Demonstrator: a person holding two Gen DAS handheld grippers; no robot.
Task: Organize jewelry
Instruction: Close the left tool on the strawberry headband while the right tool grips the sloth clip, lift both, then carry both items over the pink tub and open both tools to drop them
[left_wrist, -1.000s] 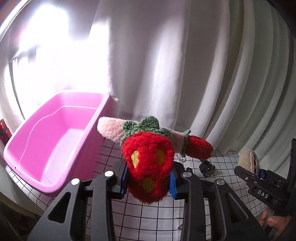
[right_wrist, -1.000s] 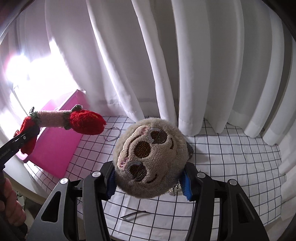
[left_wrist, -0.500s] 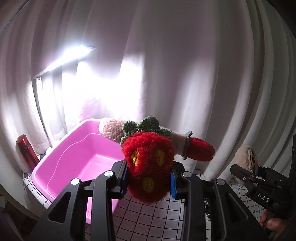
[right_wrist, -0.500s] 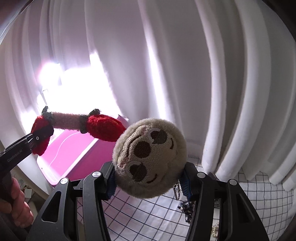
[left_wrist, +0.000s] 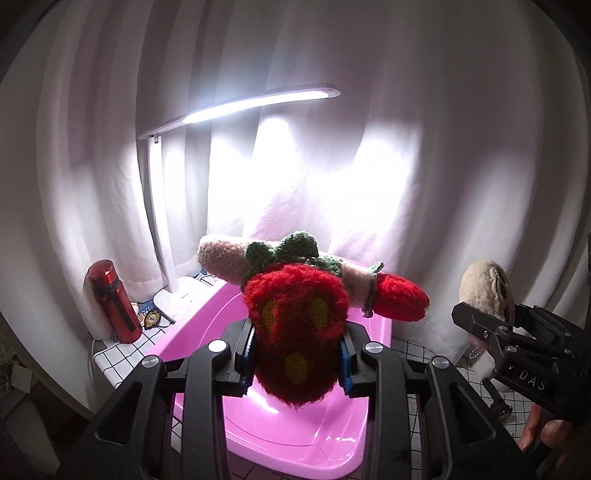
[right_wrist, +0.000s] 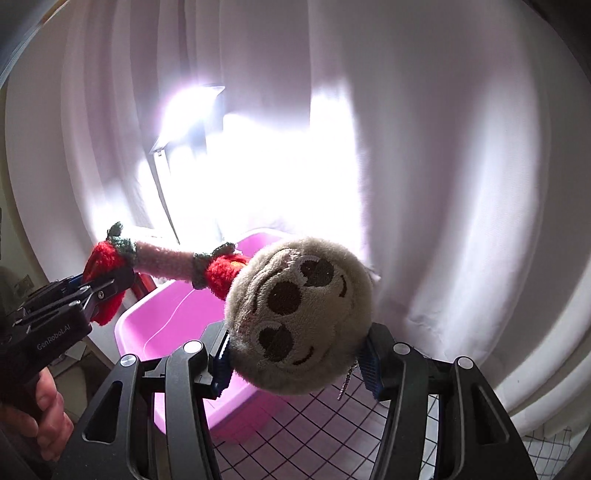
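My left gripper (left_wrist: 297, 360) is shut on a red knitted strawberry (left_wrist: 295, 332) with yellow seeds and green leaves, joined by a pale pink band to a second red strawberry (left_wrist: 400, 302). It hangs above the pink plastic tub (left_wrist: 295, 439). My right gripper (right_wrist: 295, 363) is shut on a round beige plush sloth face (right_wrist: 299, 317), from which a thin chain (right_wrist: 347, 380) dangles. The right gripper with the plush (left_wrist: 487, 291) shows at the right edge of the left wrist view. In the right wrist view the left gripper (right_wrist: 99, 288) holds the strawberry piece (right_wrist: 162, 258) over the tub (right_wrist: 173, 321).
A lit white desk lamp (left_wrist: 258, 105) stands behind the tub against the white curtain (left_wrist: 443, 147). A red bottle (left_wrist: 112, 302) stands at the table's left corner. The table carries a white cloth with a black grid (right_wrist: 314, 432). A hand (right_wrist: 44, 410) holds the left gripper.
Both grippers have swung left and risen, so the tub now lies under and ahead of them. The lamp and red bottle have come into view. Both grips are unchanged.
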